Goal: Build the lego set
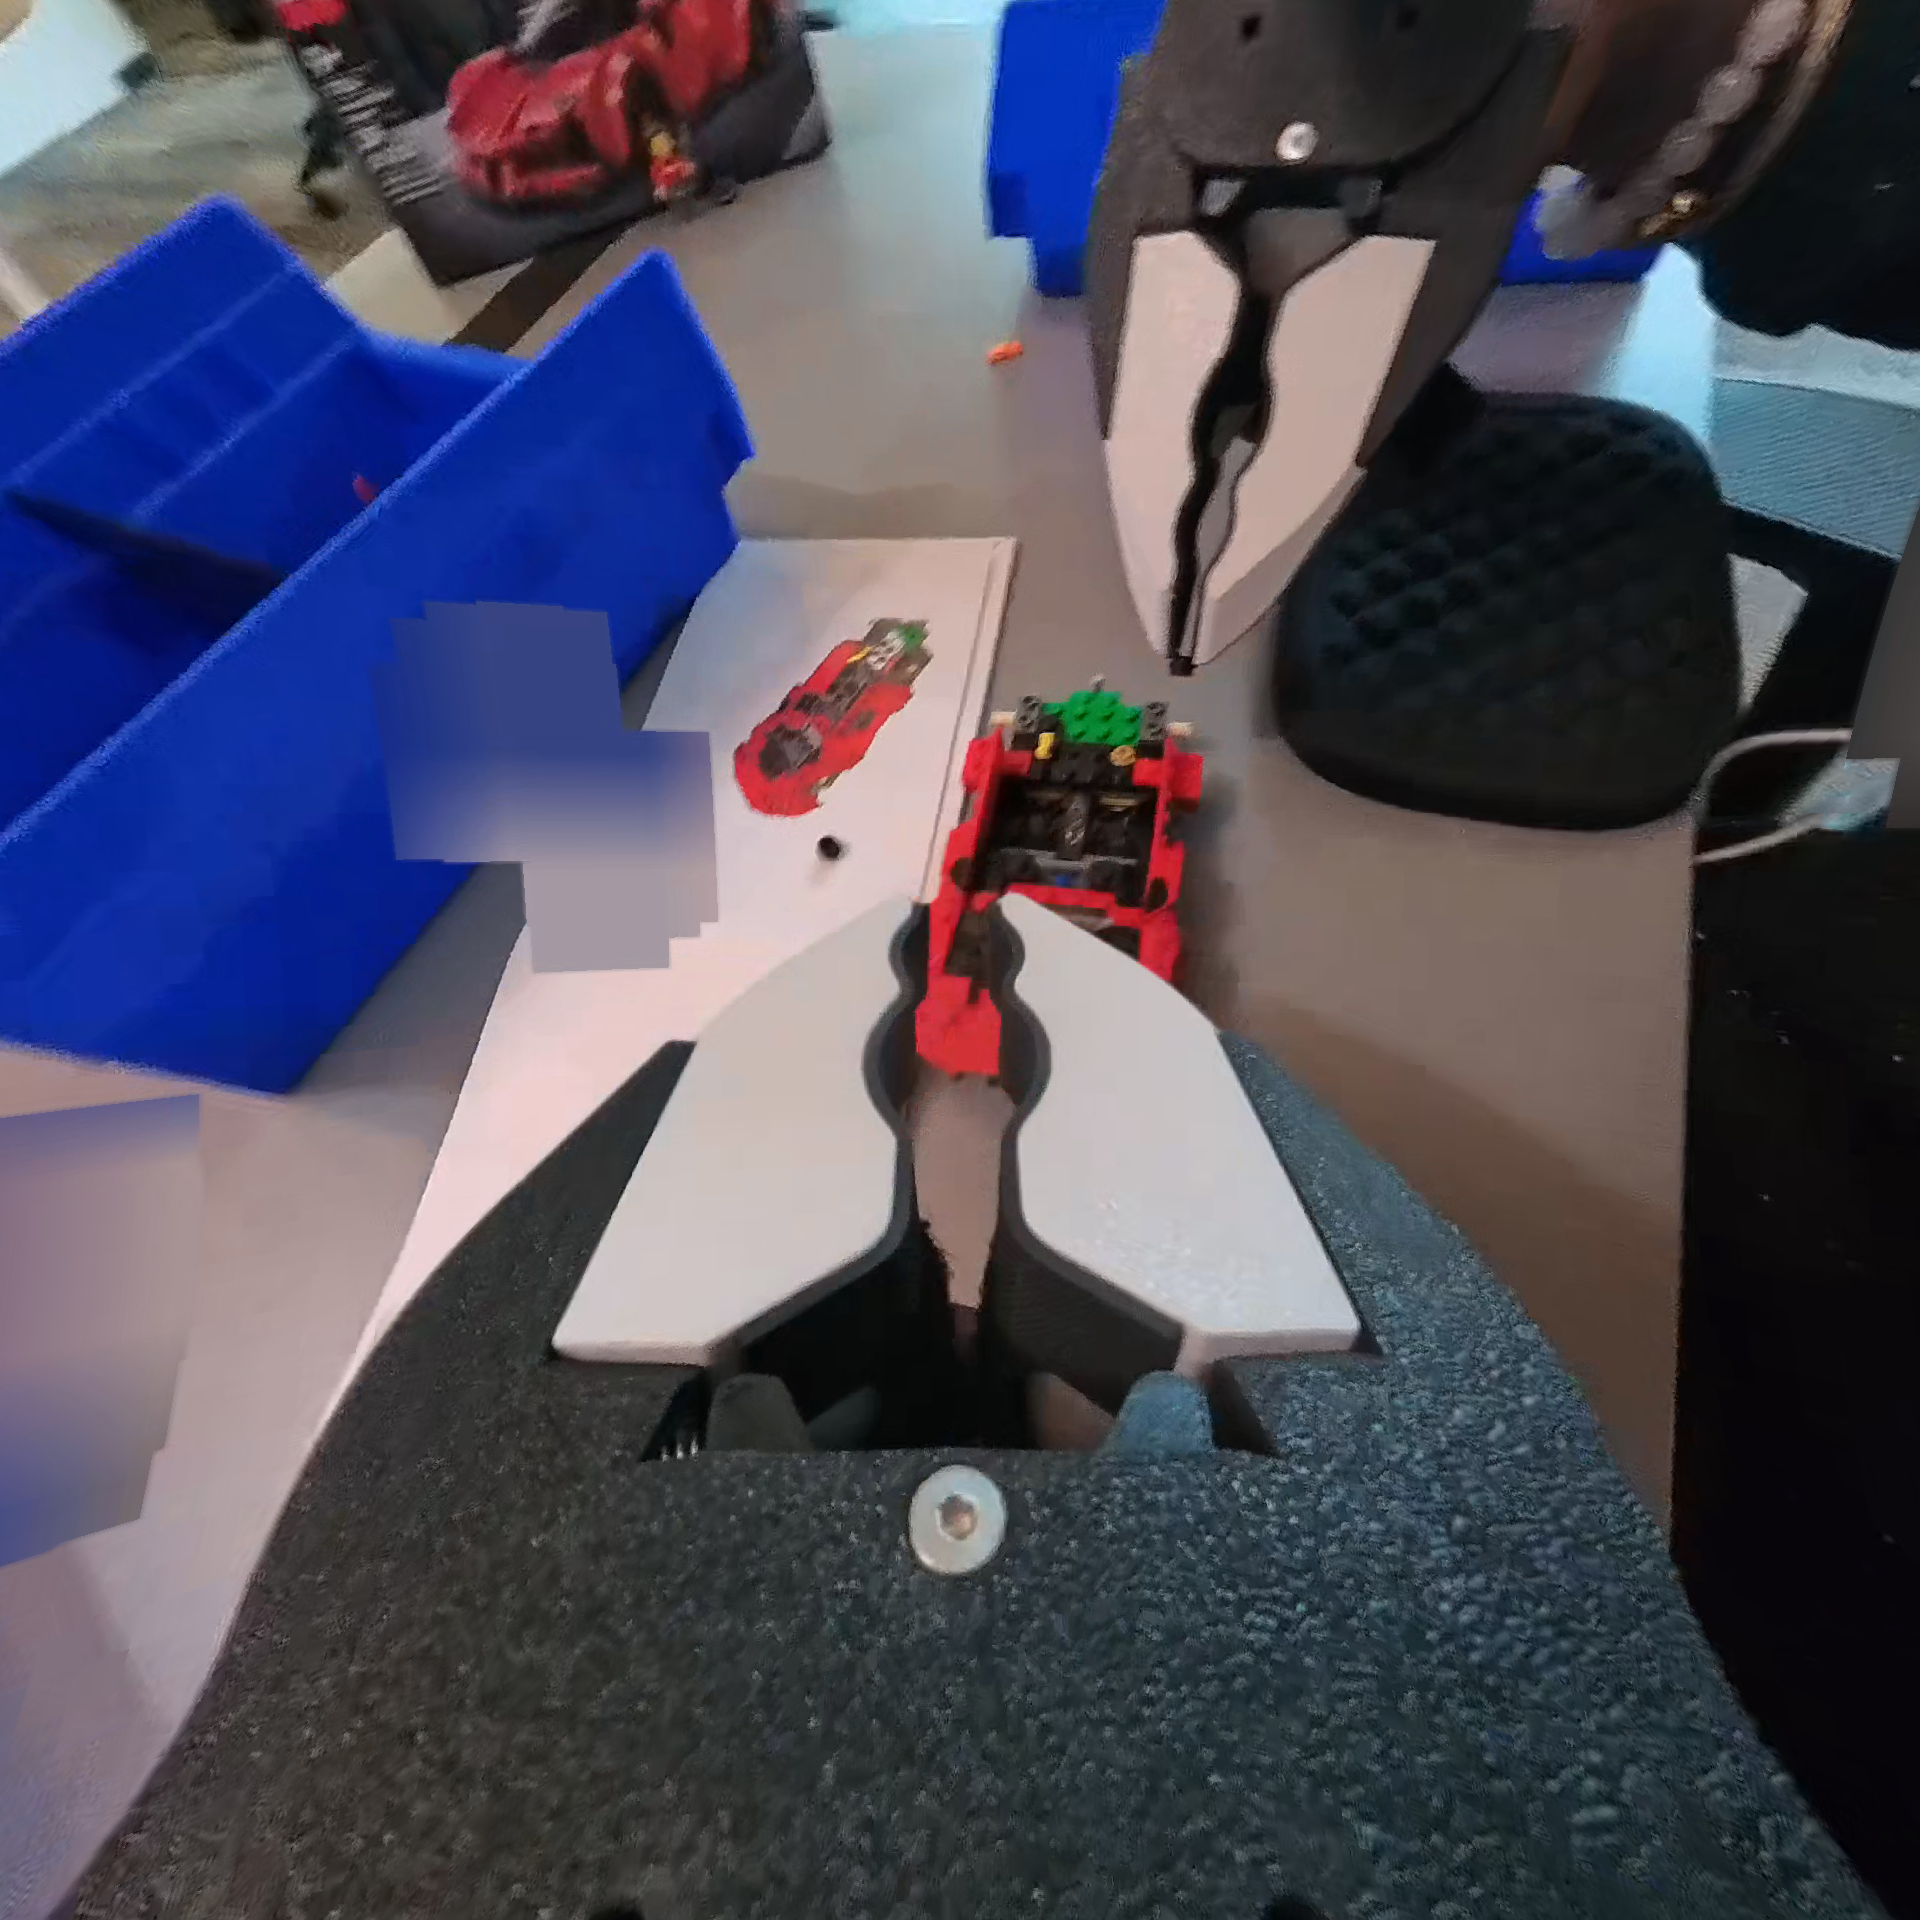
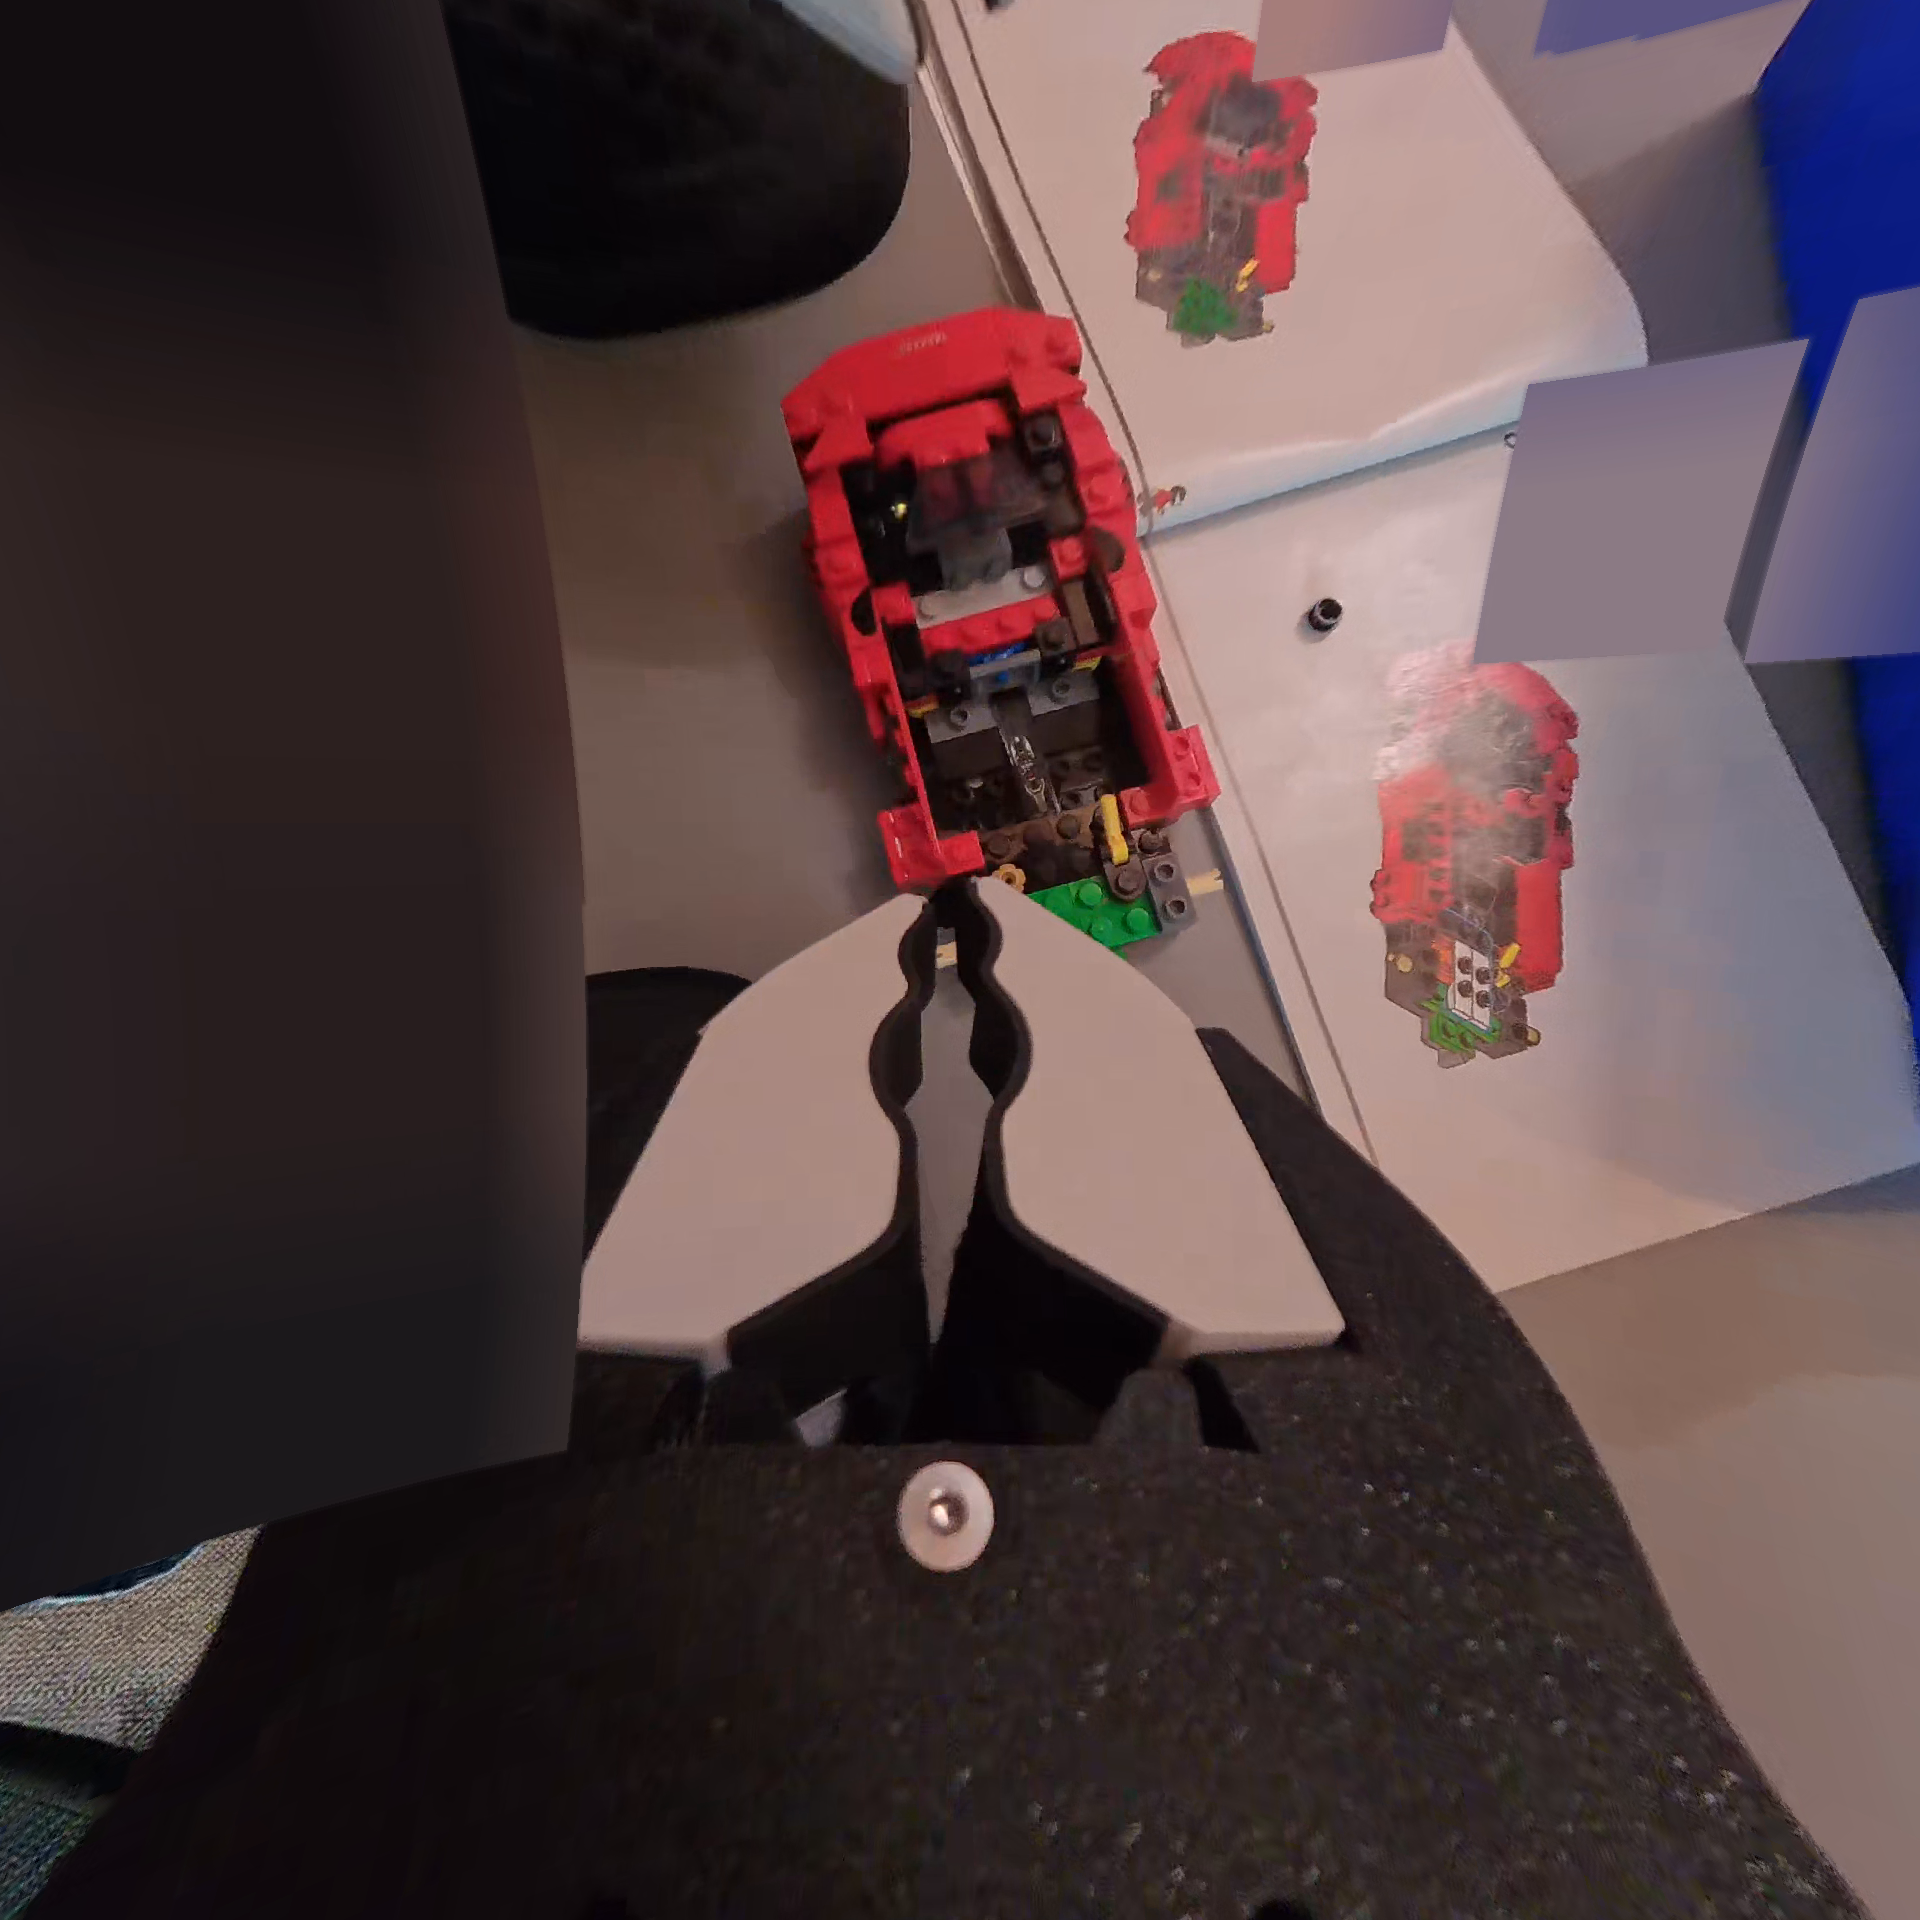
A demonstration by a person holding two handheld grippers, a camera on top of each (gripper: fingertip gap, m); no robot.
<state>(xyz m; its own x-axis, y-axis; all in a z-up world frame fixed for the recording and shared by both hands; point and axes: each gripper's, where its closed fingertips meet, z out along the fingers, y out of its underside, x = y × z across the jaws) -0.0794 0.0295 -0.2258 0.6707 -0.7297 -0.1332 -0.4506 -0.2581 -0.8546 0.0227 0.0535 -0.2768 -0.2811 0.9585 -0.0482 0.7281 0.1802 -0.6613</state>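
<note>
L view only: blue bins [image 1: 312, 623], box [image 1: 582, 135].

Speckled black claw [image 1: 961, 914], grey fingers [image 1: 790, 1132] (silver screw)

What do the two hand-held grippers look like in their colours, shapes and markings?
Both look alike. The left hand-held gripper and the right hand-held gripper each have a black, rough-textured body with one silver screw, and two light grey, tapering fingers with black wavy inner edges. No cables or markings are visible.
</note>
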